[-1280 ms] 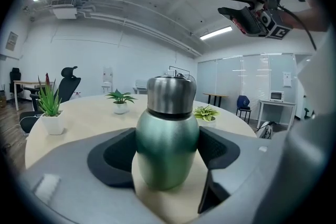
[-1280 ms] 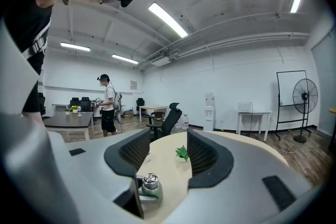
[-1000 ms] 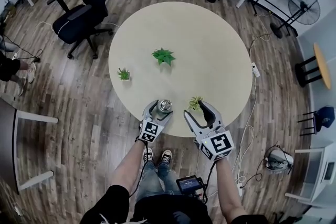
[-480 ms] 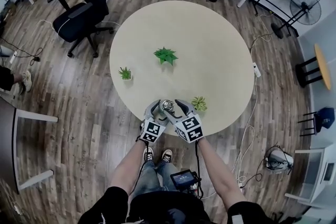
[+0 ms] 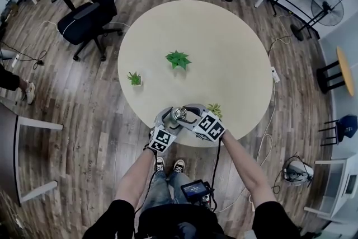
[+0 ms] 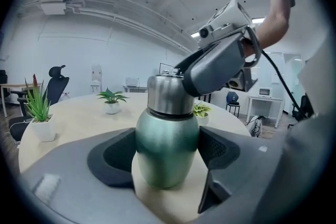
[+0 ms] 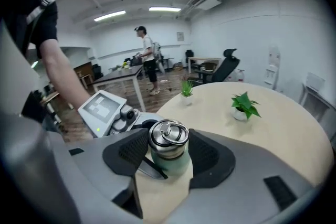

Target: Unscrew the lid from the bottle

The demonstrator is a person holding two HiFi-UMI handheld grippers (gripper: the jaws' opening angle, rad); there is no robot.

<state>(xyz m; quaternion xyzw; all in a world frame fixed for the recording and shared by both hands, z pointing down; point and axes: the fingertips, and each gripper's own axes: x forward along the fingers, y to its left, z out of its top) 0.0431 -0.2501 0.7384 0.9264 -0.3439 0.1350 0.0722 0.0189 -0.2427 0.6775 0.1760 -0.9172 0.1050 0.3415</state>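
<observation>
A green metal bottle (image 6: 167,144) with a steel lid (image 7: 168,136) stands upright at the near edge of the round table (image 5: 224,47). My left gripper (image 6: 167,157) is shut on the bottle's round body, one pad against each side. My right gripper (image 7: 168,150) comes in from the right at lid height. Its jaws are closing, with the ring-topped lid between the pads and touching both. In the head view the bottle (image 5: 179,114) sits between the left gripper (image 5: 173,117) and the right gripper (image 5: 184,112).
Three small potted plants stand on the table: one at the middle (image 5: 177,59), one at the left edge (image 5: 134,78), one just behind my right gripper (image 5: 213,109). A black office chair (image 5: 92,3) stands beyond the table. A person (image 7: 147,57) walks in the background.
My right gripper swung left from beside the small plant to the bottle and now has its jaws round the lid. The left gripper and the bottle stayed put.
</observation>
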